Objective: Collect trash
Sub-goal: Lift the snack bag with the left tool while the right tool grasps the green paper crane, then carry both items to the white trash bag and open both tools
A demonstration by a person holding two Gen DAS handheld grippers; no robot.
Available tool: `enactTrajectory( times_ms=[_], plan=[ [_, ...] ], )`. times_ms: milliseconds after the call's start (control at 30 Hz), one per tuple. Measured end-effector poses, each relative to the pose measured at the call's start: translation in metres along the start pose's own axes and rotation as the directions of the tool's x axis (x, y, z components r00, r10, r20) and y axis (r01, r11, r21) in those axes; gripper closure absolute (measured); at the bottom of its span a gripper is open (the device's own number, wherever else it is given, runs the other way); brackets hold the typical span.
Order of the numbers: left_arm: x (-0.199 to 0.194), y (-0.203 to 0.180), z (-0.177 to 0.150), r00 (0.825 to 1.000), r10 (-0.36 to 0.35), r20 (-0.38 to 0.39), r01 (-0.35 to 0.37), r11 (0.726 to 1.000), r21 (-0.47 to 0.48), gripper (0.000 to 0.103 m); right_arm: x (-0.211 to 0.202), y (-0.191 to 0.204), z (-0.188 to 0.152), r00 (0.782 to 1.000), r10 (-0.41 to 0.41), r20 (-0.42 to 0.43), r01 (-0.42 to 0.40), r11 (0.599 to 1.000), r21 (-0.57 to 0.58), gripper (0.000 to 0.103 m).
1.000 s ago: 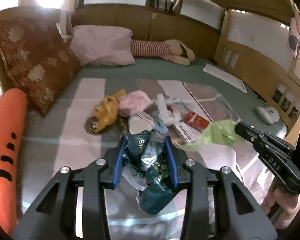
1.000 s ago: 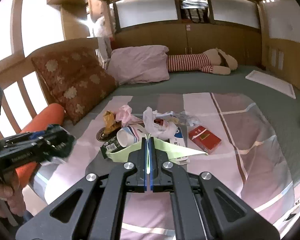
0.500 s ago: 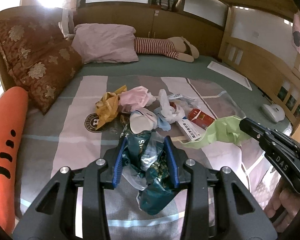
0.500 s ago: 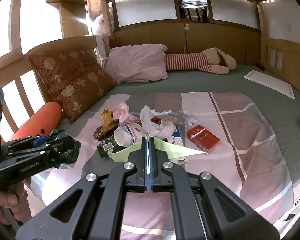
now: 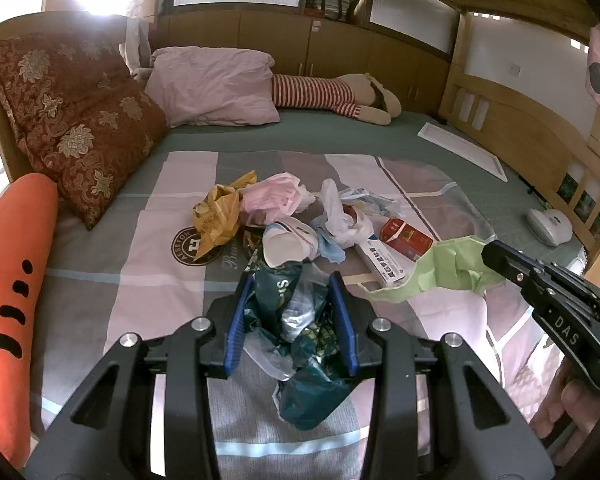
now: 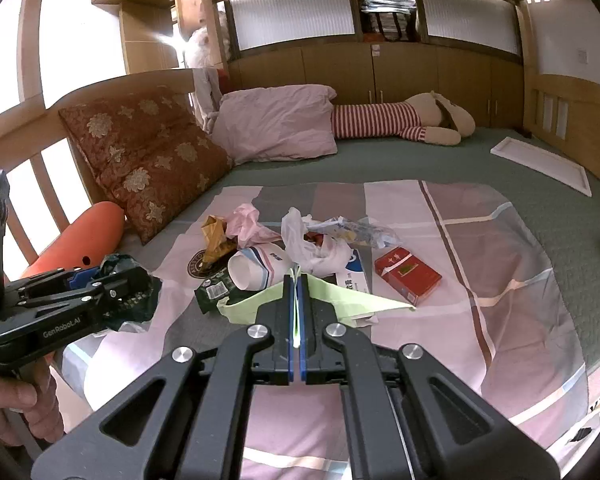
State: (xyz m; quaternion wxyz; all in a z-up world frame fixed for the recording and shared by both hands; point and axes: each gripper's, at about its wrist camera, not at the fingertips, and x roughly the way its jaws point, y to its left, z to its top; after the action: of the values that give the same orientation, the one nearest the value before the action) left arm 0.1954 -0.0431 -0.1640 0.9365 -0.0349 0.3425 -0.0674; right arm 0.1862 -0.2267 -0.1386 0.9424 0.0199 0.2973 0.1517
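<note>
Toward the left edge of the bed, the left gripper has its blue fingers clamped on a crumpled dark green wrapper mixed with clear plastic, held above the striped blanket. Mid-blanket lies the trash pile: a yellow bag, pink paper, a paper cup and a red box. Toward the right edge, the right gripper has its fingers pressed together on a light green bag.

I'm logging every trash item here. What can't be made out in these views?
- Left wrist view: contents of the dark green wrapper, bunched between the left hand-held gripper.
- Right wrist view: the green bag, partly covered by the right hand-held gripper.
- Both views: red box print too small.
</note>
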Motion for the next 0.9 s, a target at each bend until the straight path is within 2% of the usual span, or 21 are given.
enactTrajectory(
  times_ms=[300, 400, 500, 600, 733, 800, 867, 900],
  plan=[
    [0.004, 0.002, 0.002, 1.000, -0.001, -0.005, 0.002, 1.000, 0.008, 0.064, -0.009, -0.005, 0.002, 1.000, -0.006, 0.022, 0.006, 1.000, 0.016, 0.100],
    [0.005, -0.001, 0.001, 0.999, -0.034, -0.012, 0.034, 0.999, 0.014, 0.064, -0.031, -0.019, 0.006, 0.999, 0.014, 0.052, -0.018, 0.997, 0.073, 0.100],
    [0.004, -0.007, -0.002, 0.998, -0.065, -0.014, 0.065, 0.997, 0.037, 0.064, -0.076, -0.036, -0.003, 0.996, -0.017, 0.088, 0.006, 0.993, 0.117, 0.100],
    [0.000, -0.020, -0.006, 0.995, -0.100, -0.013, 0.101, 0.991, 0.084, 0.064, -0.129, -0.057, -0.024, 0.989, -0.103, 0.102, 0.091, 0.989, 0.119, 0.100],
    [-0.002, -0.047, -0.013, 0.986, -0.165, -0.023, 0.166, 0.973, 0.160, 0.064, -0.192, -0.102, -0.061, 0.960, -0.270, 0.074, 0.255, 0.953, 0.165, 0.100],
    [-0.004, -0.066, -0.017, 0.975, -0.219, -0.045, 0.224, 0.955, 0.196, 0.064, -0.214, -0.125, -0.083, 0.939, -0.342, 0.036, 0.330, 0.924, 0.194, 0.100],
    [-0.009, -0.092, -0.023, 0.956, -0.284, -0.069, 0.292, 0.930, 0.222, 0.064, -0.226, -0.149, -0.110, 0.919, -0.394, -0.022, 0.387, 0.890, 0.239, 0.100],
    [-0.013, -0.110, -0.027, 0.942, -0.325, -0.087, 0.336, 0.911, 0.239, 0.064, -0.230, -0.160, -0.124, 0.909, -0.413, -0.053, 0.412, 0.872, 0.264, 0.100]
  ],
)
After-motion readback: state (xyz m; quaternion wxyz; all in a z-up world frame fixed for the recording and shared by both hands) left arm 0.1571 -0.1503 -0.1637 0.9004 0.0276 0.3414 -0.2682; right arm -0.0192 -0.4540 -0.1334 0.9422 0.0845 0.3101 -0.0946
